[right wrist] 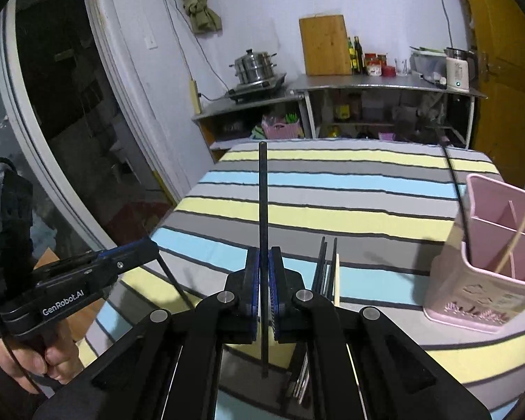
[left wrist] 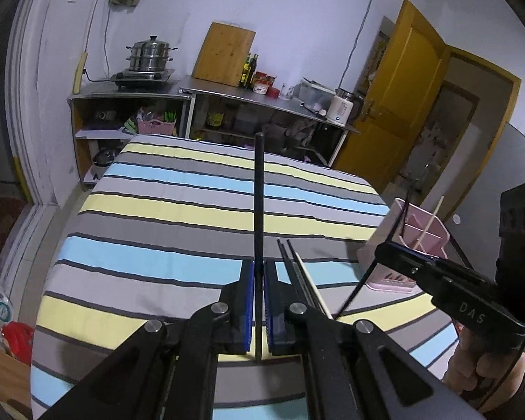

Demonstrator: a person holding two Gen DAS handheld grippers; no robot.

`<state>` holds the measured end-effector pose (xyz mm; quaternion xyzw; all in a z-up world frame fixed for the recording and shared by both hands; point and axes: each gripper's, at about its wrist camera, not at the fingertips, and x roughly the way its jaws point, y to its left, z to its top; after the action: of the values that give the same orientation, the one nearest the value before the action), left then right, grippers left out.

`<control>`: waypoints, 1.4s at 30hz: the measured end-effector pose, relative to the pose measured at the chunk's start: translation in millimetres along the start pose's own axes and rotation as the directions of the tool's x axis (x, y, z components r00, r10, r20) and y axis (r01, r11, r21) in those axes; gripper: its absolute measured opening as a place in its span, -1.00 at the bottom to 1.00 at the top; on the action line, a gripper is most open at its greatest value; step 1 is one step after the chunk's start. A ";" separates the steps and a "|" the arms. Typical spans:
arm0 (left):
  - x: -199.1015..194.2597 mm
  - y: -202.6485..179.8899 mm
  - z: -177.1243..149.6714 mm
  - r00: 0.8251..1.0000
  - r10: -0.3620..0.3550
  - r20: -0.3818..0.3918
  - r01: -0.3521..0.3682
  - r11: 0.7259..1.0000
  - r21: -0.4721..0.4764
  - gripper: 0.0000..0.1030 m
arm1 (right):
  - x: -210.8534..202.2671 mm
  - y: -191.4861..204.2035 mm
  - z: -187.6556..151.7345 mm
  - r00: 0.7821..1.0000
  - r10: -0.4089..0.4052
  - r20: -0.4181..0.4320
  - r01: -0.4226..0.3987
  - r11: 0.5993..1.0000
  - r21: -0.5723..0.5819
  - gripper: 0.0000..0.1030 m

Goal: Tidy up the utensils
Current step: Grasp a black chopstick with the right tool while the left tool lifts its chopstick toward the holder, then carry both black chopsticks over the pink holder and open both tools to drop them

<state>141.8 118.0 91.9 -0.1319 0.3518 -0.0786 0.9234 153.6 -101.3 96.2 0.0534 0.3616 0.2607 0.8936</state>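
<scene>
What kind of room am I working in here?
Likely a small home kitchen: a steamer pot on a cooktop, a cutting board with sauce bottles on the counter, and a striped-cloth table.

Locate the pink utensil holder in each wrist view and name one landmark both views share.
Left wrist view: the pink utensil holder stands at the right edge, partly behind the right gripper.
Right wrist view: the pink utensil holder stands at the lower right on the striped cloth.
Shared landmark: the wooden cutting board leaning against the back wall.
</scene>
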 end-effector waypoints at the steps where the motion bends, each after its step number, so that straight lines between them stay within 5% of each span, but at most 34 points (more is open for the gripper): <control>1: -4.2 -2.2 -0.8 1.000 -0.002 0.004 0.002 1.000 0.004 -0.91 | -5.6 0.9 -1.2 1.000 -0.001 0.008 0.001 1.000 0.002 -0.89; 26: -31.6 -63.4 -19.2 0.987 -0.156 -0.034 0.158 0.985 0.069 -0.91 | -89.8 -30.4 -31.9 0.992 -0.084 0.097 0.076 0.993 0.086 -0.89; 36: 7.7 -111.2 21.9 0.975 -0.213 -0.060 0.219 0.969 0.115 -0.91 | -116.5 -92.2 -18.0 0.973 -0.177 0.150 0.149 0.972 0.182 -0.89; 42: 24.3 -152.3 67.9 0.966 -0.257 -0.019 0.257 0.953 0.157 -0.91 | -144.2 -123.2 17.1 0.941 -0.246 0.234 0.198 0.958 0.208 -0.89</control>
<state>197.3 -20.1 170.8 -0.1027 0.3237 -0.2259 0.9130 130.9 -278.3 162.9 0.1267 0.2685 0.1147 0.9480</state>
